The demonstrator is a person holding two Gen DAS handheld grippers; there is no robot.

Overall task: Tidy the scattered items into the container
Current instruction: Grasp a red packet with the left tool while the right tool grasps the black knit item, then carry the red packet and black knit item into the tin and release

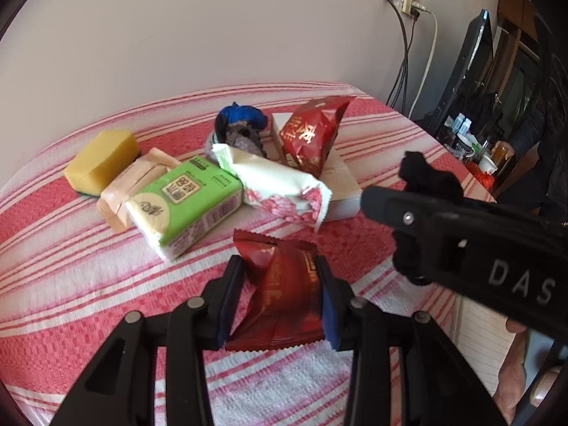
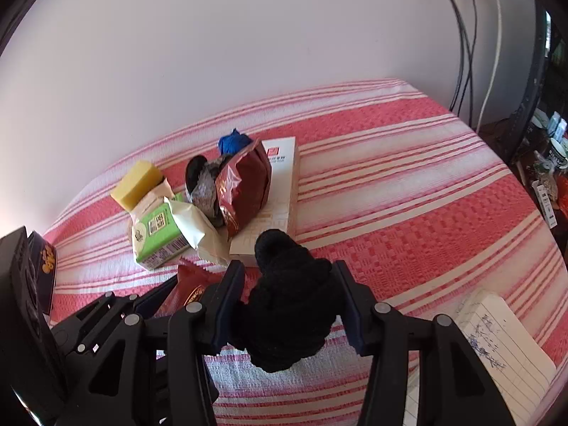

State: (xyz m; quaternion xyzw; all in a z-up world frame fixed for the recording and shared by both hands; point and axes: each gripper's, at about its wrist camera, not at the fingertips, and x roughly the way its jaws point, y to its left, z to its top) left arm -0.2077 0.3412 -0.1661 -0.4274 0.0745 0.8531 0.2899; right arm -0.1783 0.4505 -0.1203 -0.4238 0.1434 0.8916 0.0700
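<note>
1. Our left gripper (image 1: 280,296) is clamped on a dark red snack packet (image 1: 280,291), held just above the striped cloth (image 1: 88,277).
2. Our right gripper (image 2: 289,305) grips a black knitted bundle (image 2: 287,301).
3. The other items, among them a green tissue pack (image 1: 188,202) and a yellow sponge (image 1: 103,158), lie piled beside a white box (image 1: 340,191); no open container is clearly visible to us.
4. We judge this the carrying step: next, both loads must be brought over the container and released.
</note>
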